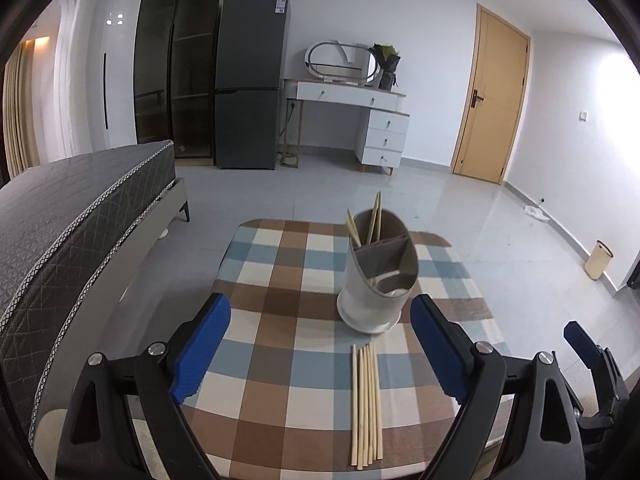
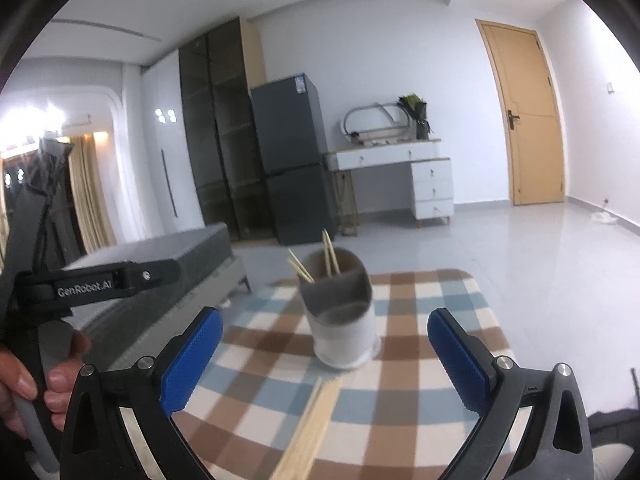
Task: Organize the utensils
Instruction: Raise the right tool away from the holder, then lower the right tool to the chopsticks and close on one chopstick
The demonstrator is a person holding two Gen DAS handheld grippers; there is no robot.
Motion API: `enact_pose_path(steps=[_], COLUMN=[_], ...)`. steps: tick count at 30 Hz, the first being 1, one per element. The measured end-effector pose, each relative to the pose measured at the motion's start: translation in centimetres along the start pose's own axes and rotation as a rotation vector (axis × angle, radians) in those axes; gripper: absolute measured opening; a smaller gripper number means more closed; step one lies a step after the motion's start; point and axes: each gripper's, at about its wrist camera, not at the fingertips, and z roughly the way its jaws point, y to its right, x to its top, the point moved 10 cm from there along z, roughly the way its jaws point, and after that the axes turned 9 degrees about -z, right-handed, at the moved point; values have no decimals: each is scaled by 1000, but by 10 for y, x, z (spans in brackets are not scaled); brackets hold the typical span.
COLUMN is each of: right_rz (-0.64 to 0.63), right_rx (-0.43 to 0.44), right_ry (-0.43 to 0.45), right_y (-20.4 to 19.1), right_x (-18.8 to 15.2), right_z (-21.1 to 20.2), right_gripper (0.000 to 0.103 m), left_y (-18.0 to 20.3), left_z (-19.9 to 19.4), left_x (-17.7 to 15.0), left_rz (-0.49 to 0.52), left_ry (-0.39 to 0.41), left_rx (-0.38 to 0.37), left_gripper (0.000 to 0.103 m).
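Several chopsticks (image 1: 366, 400) lie loose on the checked desk (image 1: 272, 360), bundled side by side at 6 o'clock from the holder (image 1: 376, 280), just beside its base. About four already stand in the holder's far compartment, and a pale utensil, too unclear to name, rests in a near one. So the sorting looks partly done, with the bundle left to move. Left gripper (image 1: 320, 344) and right gripper (image 2: 324, 356) both hover with jaws spread wide, holding nothing.
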Motion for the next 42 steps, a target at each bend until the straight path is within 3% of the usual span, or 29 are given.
enact_pose_path(steps=[13,18,24,30,36,38,42], right_rz=[52,88,110,97,37,42,34], right_rx=[-15,-12,-6,18,11,26,50], right_ry=[-249,-325,-433,-548,-654,-688,-737], right_y=[12,15,16,9,4,2,-3], right_x=[-56,-72,-95,-120,-143,-150,-161], right_z=[51,71,97,120,147,156,173], right_gripper=[103,103,101,84,60,45,31], left_y=[-15,-22,-35,-52,-63,-66,-69], left_z=[48,71,87,100,111,115,117], left_x=[-27,-49,-56,-59,-65,-67,-67], left_rz=[-27,-36,-50,-124,-189,-217,-240], left_ry=[-87,-203,-263,-327,-393,-418,-434], left_rx=[37,53,121,151,179,180,181], left_gripper=[88,88,88,88,88,88,88])
